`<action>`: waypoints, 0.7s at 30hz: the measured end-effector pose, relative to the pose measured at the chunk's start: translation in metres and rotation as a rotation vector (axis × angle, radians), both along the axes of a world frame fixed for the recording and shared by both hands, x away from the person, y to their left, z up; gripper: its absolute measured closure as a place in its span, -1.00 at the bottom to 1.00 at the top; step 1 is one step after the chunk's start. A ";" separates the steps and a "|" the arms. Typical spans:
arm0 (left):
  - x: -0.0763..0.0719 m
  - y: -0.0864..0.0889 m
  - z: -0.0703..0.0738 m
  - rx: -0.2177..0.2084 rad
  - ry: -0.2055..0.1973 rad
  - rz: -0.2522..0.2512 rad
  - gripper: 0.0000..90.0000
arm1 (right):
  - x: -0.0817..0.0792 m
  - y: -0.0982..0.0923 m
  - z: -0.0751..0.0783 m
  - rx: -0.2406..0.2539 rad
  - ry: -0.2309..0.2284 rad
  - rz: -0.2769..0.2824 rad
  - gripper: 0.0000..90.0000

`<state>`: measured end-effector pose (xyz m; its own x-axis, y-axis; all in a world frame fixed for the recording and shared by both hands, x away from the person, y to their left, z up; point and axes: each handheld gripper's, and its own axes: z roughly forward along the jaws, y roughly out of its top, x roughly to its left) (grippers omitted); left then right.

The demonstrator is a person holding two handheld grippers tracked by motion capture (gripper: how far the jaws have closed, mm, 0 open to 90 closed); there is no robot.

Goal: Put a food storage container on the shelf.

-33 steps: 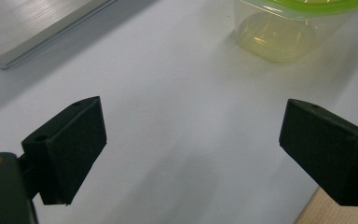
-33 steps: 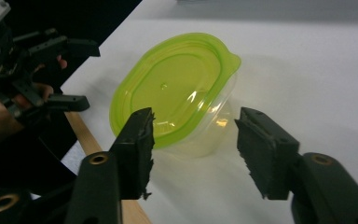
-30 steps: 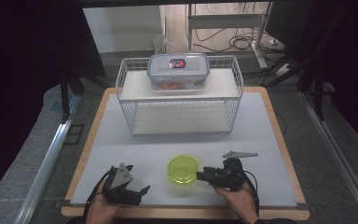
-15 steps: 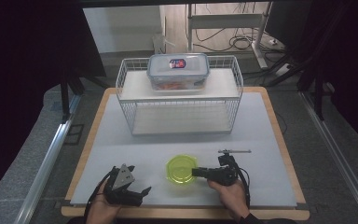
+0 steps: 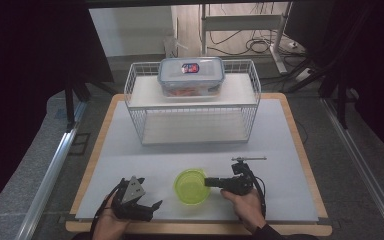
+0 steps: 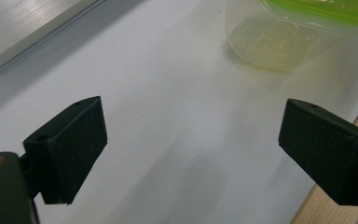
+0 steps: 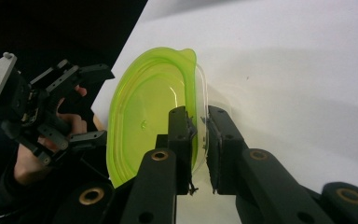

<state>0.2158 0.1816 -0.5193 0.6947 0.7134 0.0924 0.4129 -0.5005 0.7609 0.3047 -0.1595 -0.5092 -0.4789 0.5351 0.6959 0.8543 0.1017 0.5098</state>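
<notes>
right gripper [image 5: 211, 182] fingers [image 7: 182, 135] have just been closing, now pinched on the near-right rim of the round clear plastic container with the lime-green lid [image 5: 192, 186]; one finger over the lid's edge, the other on the clear wall outside, as the right gripper view shows; container sits on the white bench [image 5: 280, 150] near its front edge, roughly centred between the two hands, base flat on the surface; left gripper [image 5: 147, 207] rests low at the front-left of the bench, well apart from the container, fingers [image 6: 70, 149] spread wide with nothing between them, just bare bench top; container's clear base shows beyond them in the left gripper view; at the back of the bench a white wire rack [image 5: 192, 107] with a rectangular clear lidded food box [image 5: 191, 75] on its upper shelf; lower shelf holds nothing I can make out
</notes>
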 end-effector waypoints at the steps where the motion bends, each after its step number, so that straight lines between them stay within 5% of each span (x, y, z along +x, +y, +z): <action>1: 0.000 0.000 0.000 0.000 -0.001 0.001 -0.83 | 0.000 0.000 0.000 0.003 -0.002 0.004 0.81; 21: 0.001 0.004 0.002 -0.018 0.001 0.019 -0.84 | 0.017 -0.010 0.043 0.082 -0.067 -0.001 0.82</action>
